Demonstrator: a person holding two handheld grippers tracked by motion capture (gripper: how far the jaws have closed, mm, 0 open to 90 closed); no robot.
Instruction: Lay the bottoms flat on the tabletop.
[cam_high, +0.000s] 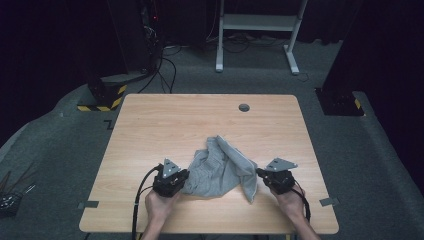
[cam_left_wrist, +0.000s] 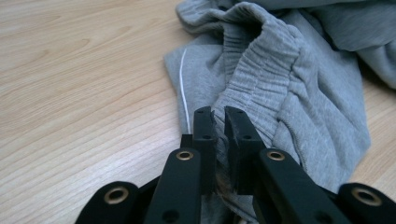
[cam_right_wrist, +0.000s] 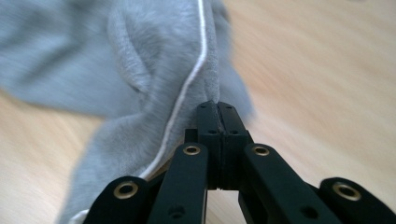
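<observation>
Grey sweatpants (cam_high: 220, 172) crumpled lower centre of table (cam_high: 150, 125) — soft, light, floppy. Left hand-held gripper (cam_left_wrist: 219, 116) clamped on elastic waistband (cam_left_wrist: 266, 70); right hand-held gripper (cam_right_wrist: 217, 108) pinched on edge by white drawstring (cam_right_wrist: 187, 84) — thick hems give surest hold.

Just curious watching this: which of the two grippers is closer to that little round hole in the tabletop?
Right. The right gripper sits below and slightly right of the hole; the left gripper lies farther, down to its left.
</observation>
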